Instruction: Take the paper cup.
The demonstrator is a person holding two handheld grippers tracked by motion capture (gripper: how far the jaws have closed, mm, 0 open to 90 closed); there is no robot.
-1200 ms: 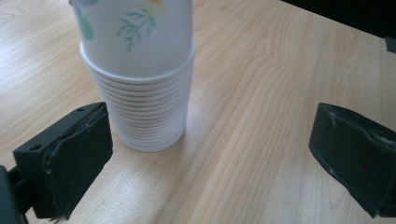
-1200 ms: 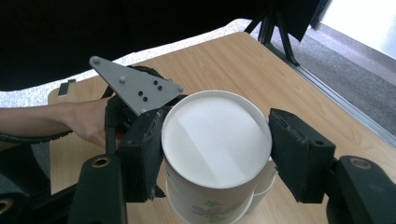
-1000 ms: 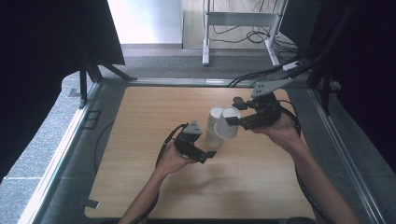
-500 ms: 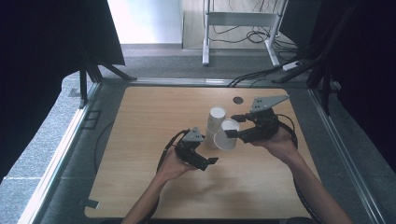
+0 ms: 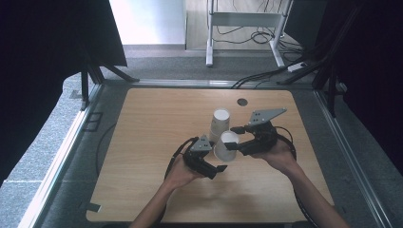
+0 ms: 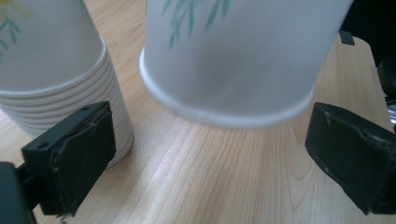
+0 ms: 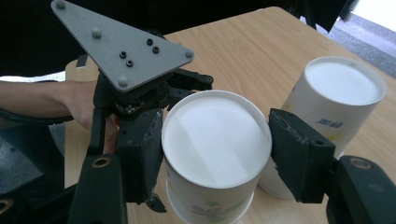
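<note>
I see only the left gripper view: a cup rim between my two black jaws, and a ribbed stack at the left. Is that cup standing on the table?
Observer: No. The single cup is upside down, clamped by the right gripper; its rim hangs above the wood.
Operator: Is the stack also upside down?
Observer: Yes. In the high view the stack of cups shows a closed white bottom on top.
Operator: Where is my gripper against the cup?
Observer: The left gripper sits on the person's side of the cup, jaws open, not touching it.
</note>
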